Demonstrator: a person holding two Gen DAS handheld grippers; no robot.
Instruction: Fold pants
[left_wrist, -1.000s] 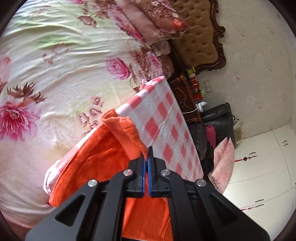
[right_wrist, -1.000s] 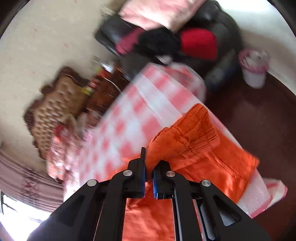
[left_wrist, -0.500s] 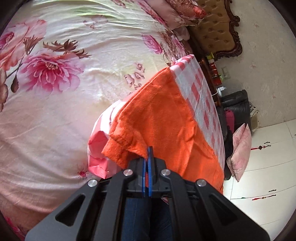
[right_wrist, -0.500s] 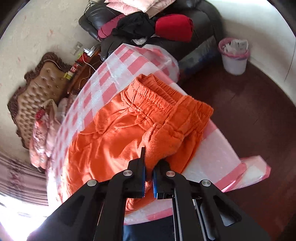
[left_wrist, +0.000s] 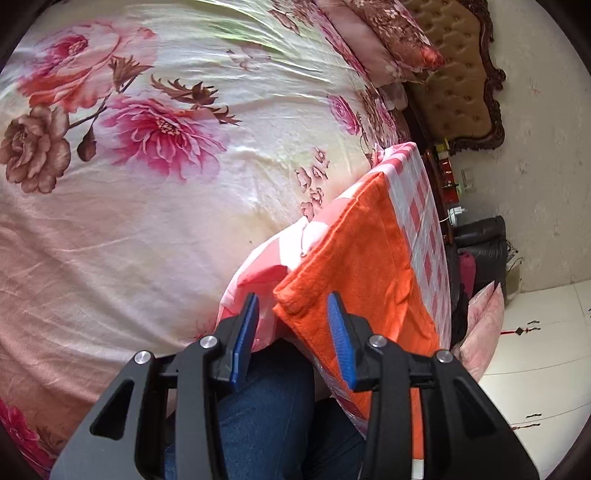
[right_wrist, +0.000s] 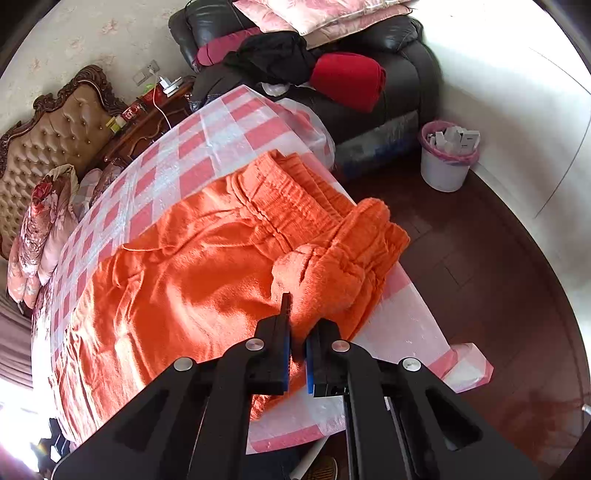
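The orange pants (right_wrist: 192, 280) lie folded on a table covered by a pink-and-white checked cloth (right_wrist: 207, 147). Their elastic waistband is at the far right end, with a bunched fold near the front. My right gripper (right_wrist: 295, 332) is shut on that bunched waistband fold. In the left wrist view the pants' hem end (left_wrist: 354, 266) lies flat at the table's near corner. My left gripper (left_wrist: 291, 325) is open and empty, its blue pads (left_wrist: 245, 332) on either side of the hem corner, not gripping it.
A bed with a floral sheet (left_wrist: 147, 184) lies left of the table. A black sofa (right_wrist: 388, 85) piled with clothes and a white bin (right_wrist: 447, 158) stand beyond the table on the dark floor. The person's jeans (left_wrist: 273, 417) are below the left gripper.
My left gripper has opened and let go of the hem, which now lies on the table. The right gripper has lowered the waistband end closer to the table, still shut on it.
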